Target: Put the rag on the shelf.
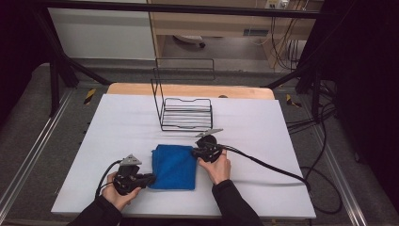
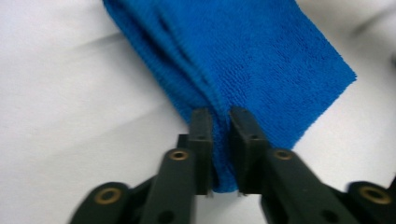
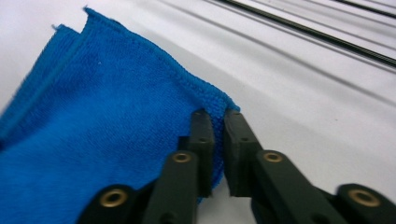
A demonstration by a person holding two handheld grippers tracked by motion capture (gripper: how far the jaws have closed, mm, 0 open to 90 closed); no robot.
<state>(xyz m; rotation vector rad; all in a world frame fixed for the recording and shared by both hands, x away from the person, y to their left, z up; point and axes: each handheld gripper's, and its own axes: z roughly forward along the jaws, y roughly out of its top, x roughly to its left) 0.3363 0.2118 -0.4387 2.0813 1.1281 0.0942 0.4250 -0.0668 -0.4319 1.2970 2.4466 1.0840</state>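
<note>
Pinching opposite corners, both grippers' fingers (image 2: 201, 140) hold the folded blue cloth (image 1: 173, 166), lengthwise front-to-back

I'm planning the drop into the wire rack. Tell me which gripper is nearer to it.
Right. The right gripper grips the blue towel's far right corner, just in front of the wire rack. The left gripper pinches the towel's near left corner, farther from the rack.
</note>
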